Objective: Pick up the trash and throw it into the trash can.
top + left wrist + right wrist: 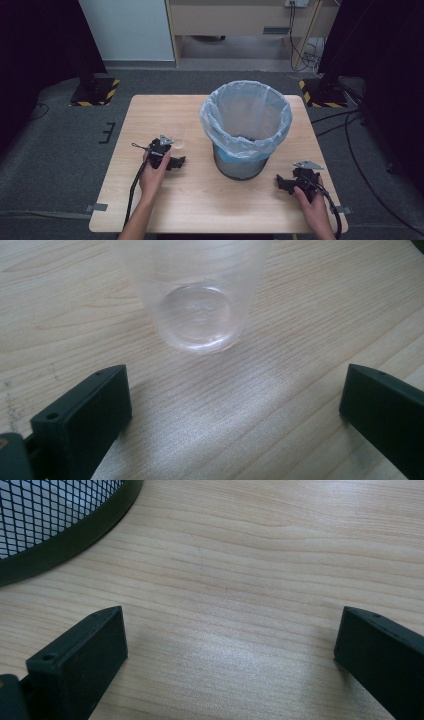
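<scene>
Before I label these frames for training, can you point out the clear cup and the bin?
clear cup (197, 315), left gripper view, on its round base.
bin (240, 167), high view, on its dark mesh wall below the bag.

the bin (246, 131) stands on the table (200, 200) just right of its centre, toward the far edge; the cup (178, 137) stands on the table at the bin's nine o'clock, near it but apart. the left gripper (176, 162) lies at the cup's six o'clock, just beside it, and in the left gripper view the cup (192, 295) stands beyond the spread jaws, touching neither; the right gripper (284, 183) sits at the bin's four o'clock, near the table's near right corner, well apart from the left one.
</scene>
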Available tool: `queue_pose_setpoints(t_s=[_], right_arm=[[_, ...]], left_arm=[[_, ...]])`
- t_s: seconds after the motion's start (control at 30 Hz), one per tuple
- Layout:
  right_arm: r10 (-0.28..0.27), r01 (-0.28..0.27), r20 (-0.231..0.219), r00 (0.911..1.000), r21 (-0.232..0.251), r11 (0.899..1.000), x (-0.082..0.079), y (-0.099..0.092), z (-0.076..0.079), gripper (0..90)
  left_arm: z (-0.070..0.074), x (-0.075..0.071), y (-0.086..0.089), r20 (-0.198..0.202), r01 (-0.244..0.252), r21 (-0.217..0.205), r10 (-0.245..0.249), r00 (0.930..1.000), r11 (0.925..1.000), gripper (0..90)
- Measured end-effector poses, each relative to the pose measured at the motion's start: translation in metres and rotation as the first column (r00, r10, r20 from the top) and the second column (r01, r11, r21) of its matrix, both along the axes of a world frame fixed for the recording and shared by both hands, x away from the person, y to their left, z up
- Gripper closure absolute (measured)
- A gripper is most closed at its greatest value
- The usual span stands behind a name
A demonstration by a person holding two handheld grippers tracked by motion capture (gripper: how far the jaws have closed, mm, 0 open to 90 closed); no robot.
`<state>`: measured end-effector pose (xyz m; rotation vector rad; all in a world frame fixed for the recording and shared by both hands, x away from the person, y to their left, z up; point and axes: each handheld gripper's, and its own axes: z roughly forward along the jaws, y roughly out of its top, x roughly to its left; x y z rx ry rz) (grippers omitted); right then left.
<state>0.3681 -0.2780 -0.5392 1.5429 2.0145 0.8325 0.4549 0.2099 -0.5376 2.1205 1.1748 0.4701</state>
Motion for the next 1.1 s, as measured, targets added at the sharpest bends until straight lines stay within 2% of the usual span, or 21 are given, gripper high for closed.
queue_pose_setpoints(t_s=[0.4,0.53,0.6,0.73,0.83,0.9,1.0,1.1], right_arm=[[-0.002,0.002,0.000,1.0000,0.001,1.000,0.000,0.000,0.000,0.5],[-0.001,0.001,-0.001,1.0000,0.004,1.000,0.000,0.000,0.000,0.4],[0.006,-0.006,0.001,1.0000,0.001,1.000,0.001,0.000,0.000,0.4],[0.007,-0.007,0.000,1.0000,0.001,1.000,0.001,0.000,0.000,0.4],[0.011,-0.011,-0.001,0.9999,0.002,1.000,0.001,-0.001,0.000,0.3],[0.014,-0.014,-0.001,0.9999,0.003,1.000,0.002,-0.001,0.000,0.3],[0.017,-0.017,-0.001,0.9999,0.002,1.000,0.002,-0.001,0.000,0.3],[0.016,-0.016,-0.001,0.9999,0.002,1.000,0.002,-0.001,0.000,0.3]], left_arm=[[0.000,0.000,0.000,-0.001,0.001,0.000,-0.001,1.0000,1.0000,0.0],[0.001,0.002,0.002,-0.007,0.018,0.000,-0.018,0.9998,0.9998,0.0],[0.003,0.002,0.003,-0.006,0.015,0.011,-0.014,0.9999,0.9998,2.5],[0.010,0.001,0.009,0.010,0.002,-0.020,-0.001,1.0000,0.9998,2.5],[0.014,0.003,0.011,0.026,0.007,-0.020,-0.007,0.9996,0.9998,2.2],[0.015,0.003,0.012,0.033,0.007,-0.037,-0.006,0.9994,0.9993,2.2],[0.018,0.004,0.012,0.036,0.008,-0.037,-0.007,0.9993,0.9993,2.5],[0.021,0.006,0.013,0.056,0.008,-0.055,-0.004,0.9984,0.9985,2.5]])
